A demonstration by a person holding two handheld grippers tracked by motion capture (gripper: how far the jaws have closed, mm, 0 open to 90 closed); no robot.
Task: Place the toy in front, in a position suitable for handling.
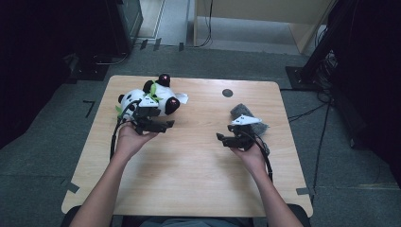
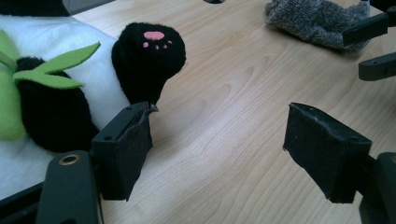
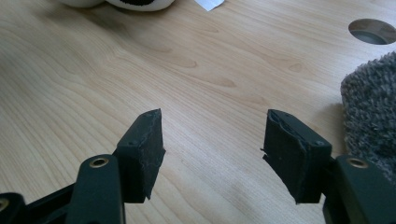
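Beside left tongs [image 2: 217, 149], plush panda [image 2: 70, 88], untouched

Panda toy [image 1: 150, 100] was white and black, green leaves, pink paw print; cloth [image 1: 247, 117] mottled grey; table [image 1: 189, 170] pale woodgrain.

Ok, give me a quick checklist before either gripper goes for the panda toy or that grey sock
1. Left gripper open: ok, jaws wide apart with nothing between.
2. Right gripper open: ok, nothing between its jaws.
3. Panda toy within the left gripper's reach: ok, its black paw sits just beyond the near jaw.
4. Grey sock near the right gripper: ok, beside one jaw, not between them.
5. Table bare between the grippers: ok.
6. Sock lying flat: cannot tell, partly hidden.
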